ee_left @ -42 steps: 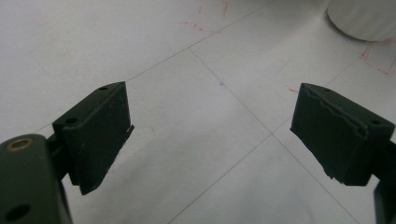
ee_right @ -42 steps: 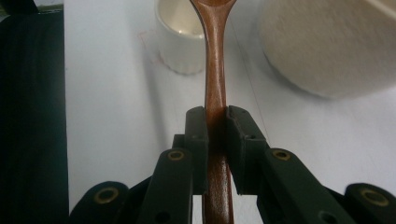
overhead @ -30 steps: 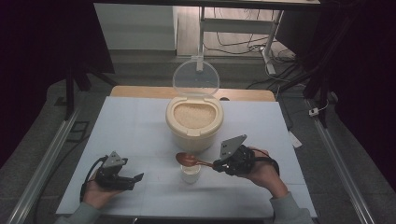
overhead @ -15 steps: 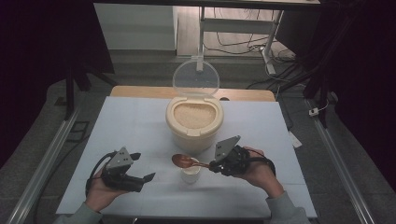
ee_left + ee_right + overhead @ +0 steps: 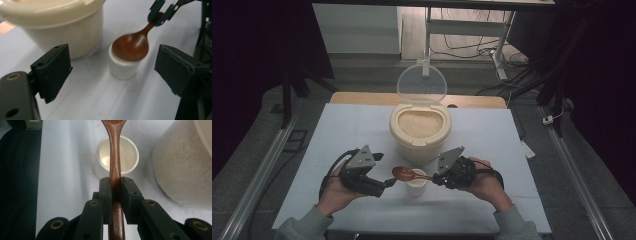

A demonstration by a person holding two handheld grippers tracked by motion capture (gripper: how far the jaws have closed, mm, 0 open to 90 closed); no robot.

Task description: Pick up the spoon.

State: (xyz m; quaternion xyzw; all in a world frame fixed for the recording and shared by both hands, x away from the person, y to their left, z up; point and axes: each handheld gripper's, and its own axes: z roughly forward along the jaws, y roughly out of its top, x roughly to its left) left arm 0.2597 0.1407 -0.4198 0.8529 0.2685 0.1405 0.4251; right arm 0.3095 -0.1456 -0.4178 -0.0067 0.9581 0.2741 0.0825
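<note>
Glossy brown wooden spoon point(image 5: 115, 152), seemingly empty

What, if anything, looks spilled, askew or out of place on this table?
Nothing stands out. The rice bin stands upright with its lid open, the cup is upright, and the right gripper holds the spoon level over the cup. No spilled rice shows.

A lab or test room, dimly lit: a white-covered tabletop point(image 5: 362, 125) framed by metal rails point(image 5: 259, 170), loose cables point(image 5: 462, 47) across the bare floor, and metal desk legs point(image 5: 504, 35) behind.
</note>
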